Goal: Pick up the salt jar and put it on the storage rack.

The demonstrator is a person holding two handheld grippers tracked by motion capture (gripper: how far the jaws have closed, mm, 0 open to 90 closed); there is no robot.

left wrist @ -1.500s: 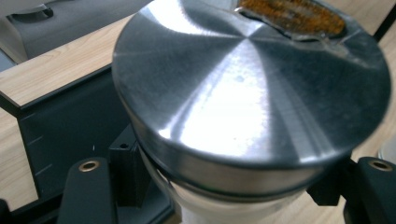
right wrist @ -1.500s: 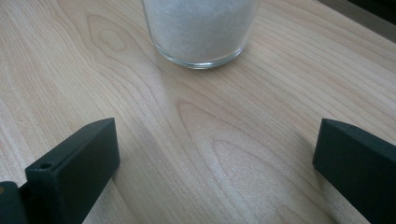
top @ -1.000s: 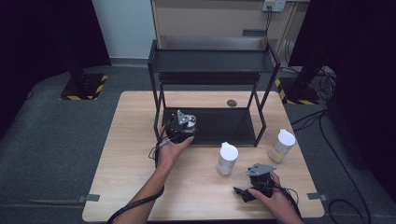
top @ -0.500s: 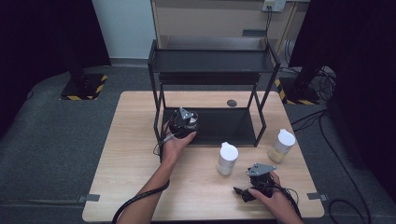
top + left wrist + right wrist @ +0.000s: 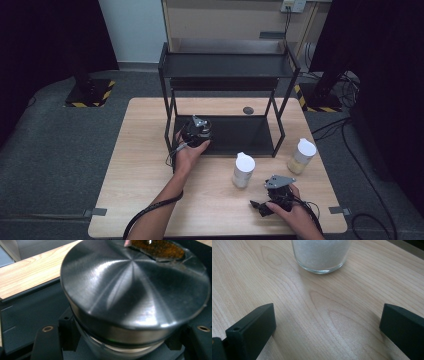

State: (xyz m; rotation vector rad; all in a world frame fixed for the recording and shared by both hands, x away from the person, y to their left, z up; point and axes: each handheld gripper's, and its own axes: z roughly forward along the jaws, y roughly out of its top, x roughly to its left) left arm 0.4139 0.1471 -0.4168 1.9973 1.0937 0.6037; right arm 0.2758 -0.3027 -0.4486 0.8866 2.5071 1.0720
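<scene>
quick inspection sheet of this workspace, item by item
surface: light wooden table; black two-tier rack at its far side
job's things: metal-lidded jar, brown contents, clamped in left gripper over the rack's lower shelf
clutter: white-grain jar and yellowish jar, both white-lidded, upright
grippers: left gripper shut on the metal-lidded jar; right gripper open, empty, low over the table
cables: cable along the left forearm; more on the floor at right
surroundings: grey floor, black curtains, hazard-striped bases
</scene>
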